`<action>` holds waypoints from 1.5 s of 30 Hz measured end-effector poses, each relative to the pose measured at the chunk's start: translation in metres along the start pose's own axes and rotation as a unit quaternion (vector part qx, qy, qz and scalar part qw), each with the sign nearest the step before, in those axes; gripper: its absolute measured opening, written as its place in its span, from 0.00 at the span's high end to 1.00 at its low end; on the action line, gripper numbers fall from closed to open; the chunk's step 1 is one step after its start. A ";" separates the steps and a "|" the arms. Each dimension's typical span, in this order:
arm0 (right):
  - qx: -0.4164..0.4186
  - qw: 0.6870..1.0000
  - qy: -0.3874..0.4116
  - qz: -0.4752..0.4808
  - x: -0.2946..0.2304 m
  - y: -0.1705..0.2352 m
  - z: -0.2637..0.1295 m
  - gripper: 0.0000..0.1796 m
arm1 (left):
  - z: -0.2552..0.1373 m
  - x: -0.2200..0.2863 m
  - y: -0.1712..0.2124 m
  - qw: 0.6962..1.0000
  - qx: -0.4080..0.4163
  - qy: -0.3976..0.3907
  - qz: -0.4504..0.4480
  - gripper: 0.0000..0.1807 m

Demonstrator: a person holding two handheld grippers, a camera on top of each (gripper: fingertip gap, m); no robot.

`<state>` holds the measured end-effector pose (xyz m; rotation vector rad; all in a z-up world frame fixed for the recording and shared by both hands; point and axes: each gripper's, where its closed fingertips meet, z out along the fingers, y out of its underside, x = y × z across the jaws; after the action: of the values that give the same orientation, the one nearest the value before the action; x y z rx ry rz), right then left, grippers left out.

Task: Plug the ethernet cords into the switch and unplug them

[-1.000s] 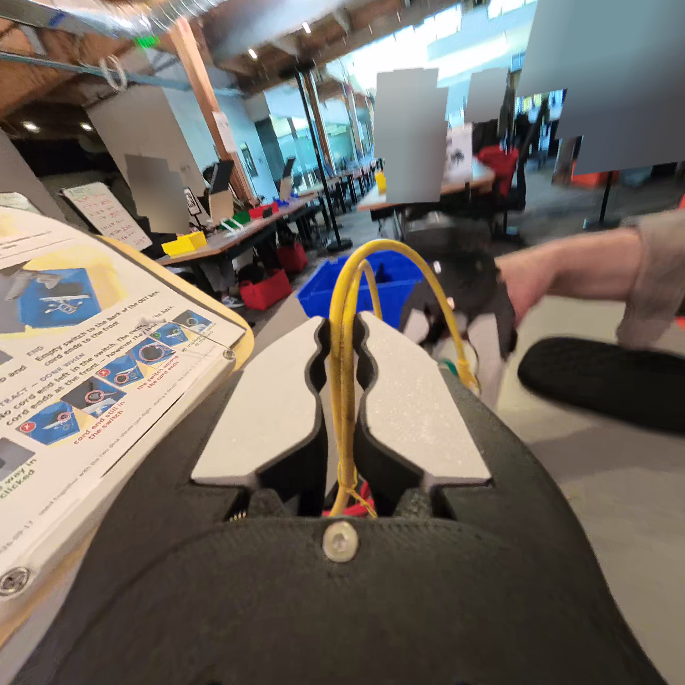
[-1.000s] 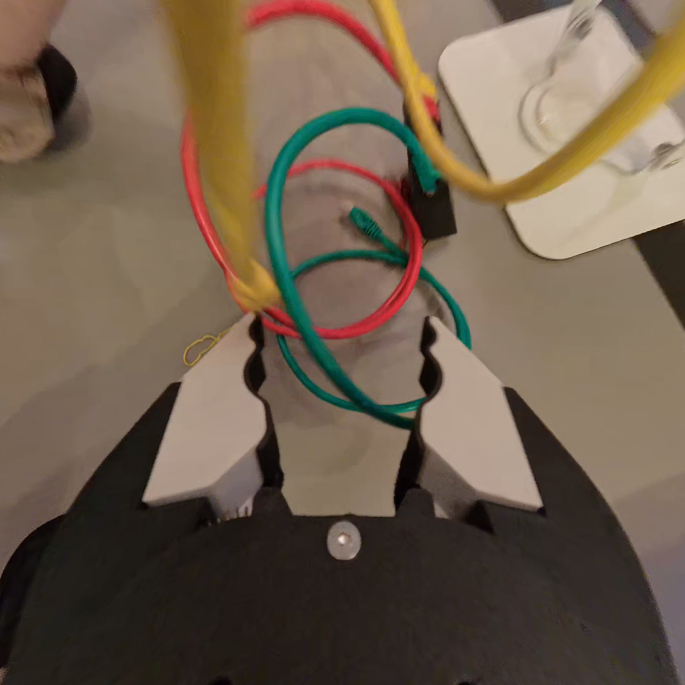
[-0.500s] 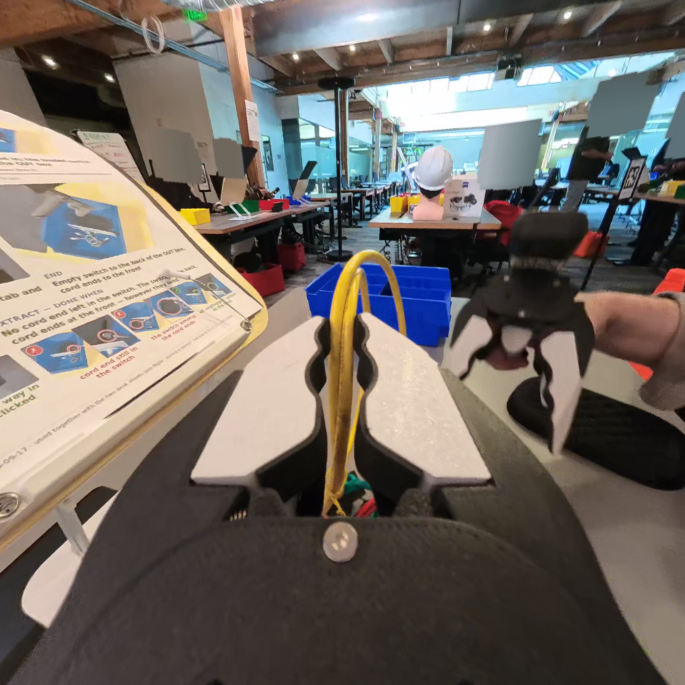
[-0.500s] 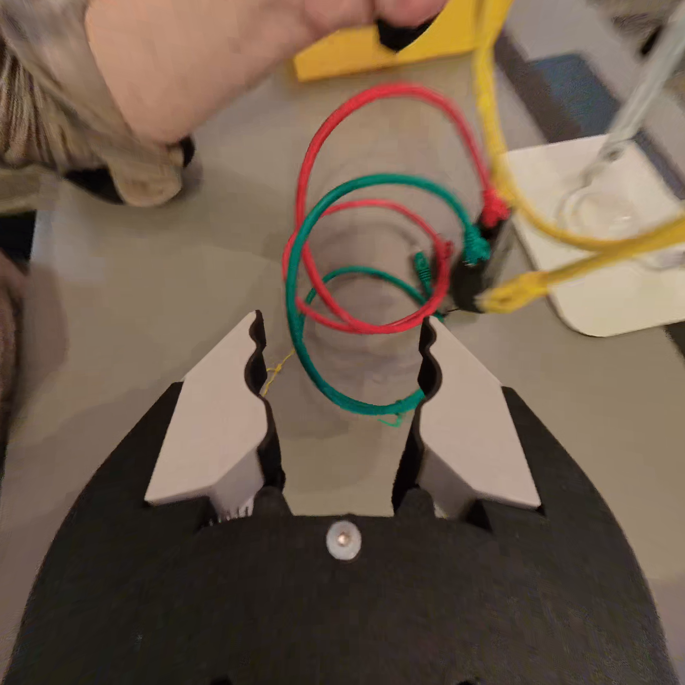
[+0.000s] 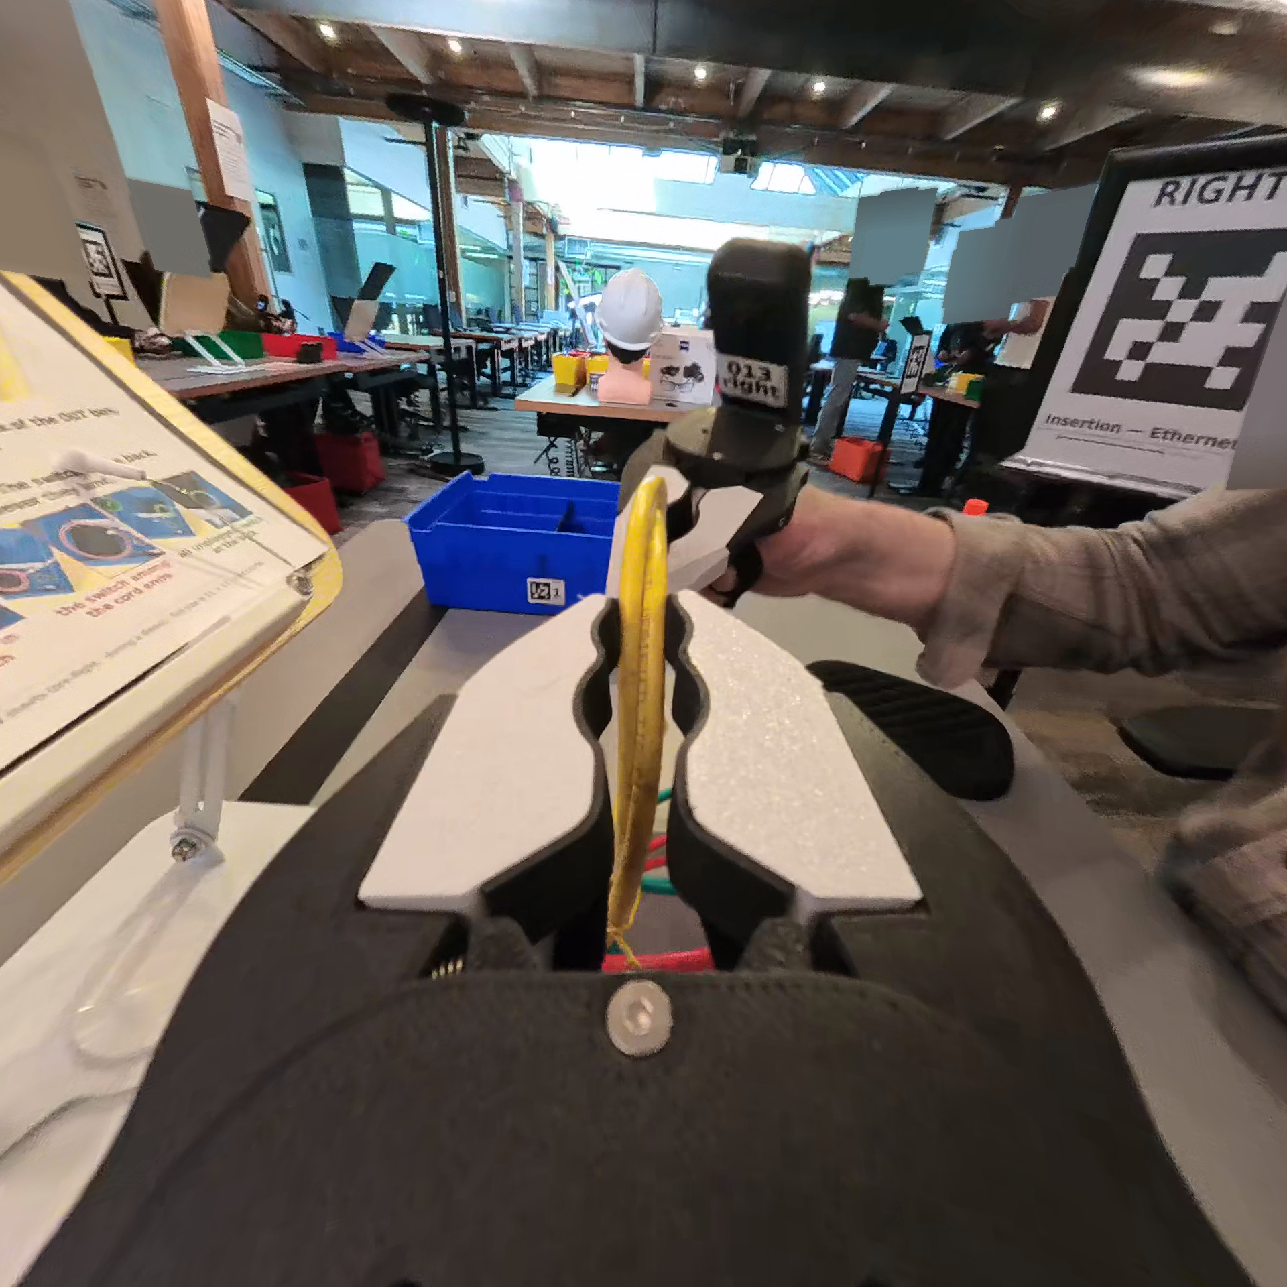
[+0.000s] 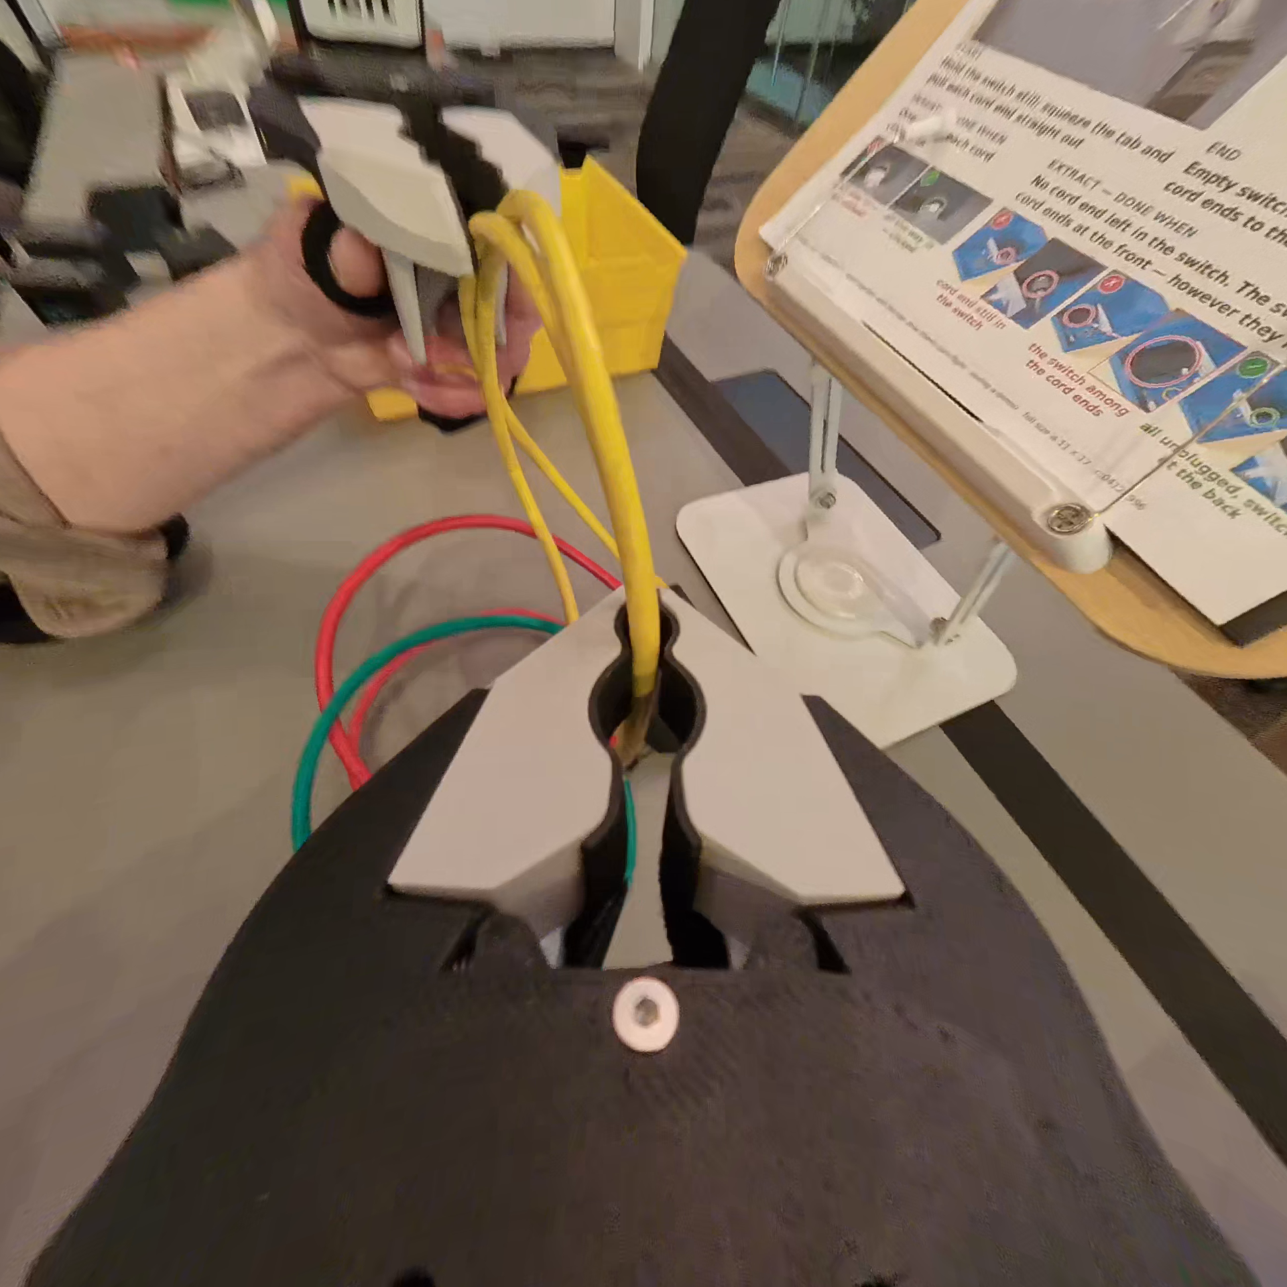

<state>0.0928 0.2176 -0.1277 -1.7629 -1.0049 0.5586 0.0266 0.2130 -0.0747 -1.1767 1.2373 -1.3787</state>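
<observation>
Yellow cord (image 6: 630,529) pinched by both tongs; its plug hidden.

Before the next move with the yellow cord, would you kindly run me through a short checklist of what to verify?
1. Left gripper shut on the yellow cord: ok.
2. Right gripper shut on the same cord near its end: ok.
3. Cord's plug in view and lined up: cannot tell, it is hidden between the right fingers.
4. Switch in view: not ok, neither view shows it.
5. Red cord and green cord free of the grippers: cannot tell; both loops run under the right gripper.
6. Instruction stand apart from the cords: ok.
</observation>
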 end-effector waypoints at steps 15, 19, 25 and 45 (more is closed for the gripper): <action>-0.168 0.984 -0.063 -0.020 -0.030 -0.005 0.038 1.00 | 0.010 -0.014 0.027 0.776 -0.385 -0.254 0.430 0.80; -0.177 0.982 -0.058 -0.041 -0.033 -0.006 0.042 1.00 | 0.007 -0.023 0.035 0.777 -0.394 -0.259 0.417 0.95; -0.113 0.989 0.007 -0.093 -0.024 -0.031 0.010 0.77 | -0.008 -0.040 0.028 0.799 -0.368 -0.293 0.375 0.96; -0.274 0.945 -0.136 -0.117 -0.164 0.185 -0.007 0.94 | -0.015 -0.046 0.026 0.821 -0.348 -0.300 0.338 0.97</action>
<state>0.0772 0.0464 -0.3055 -2.0347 -1.6625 0.3974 0.0188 0.2586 -0.1052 -1.2996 1.4965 0.0299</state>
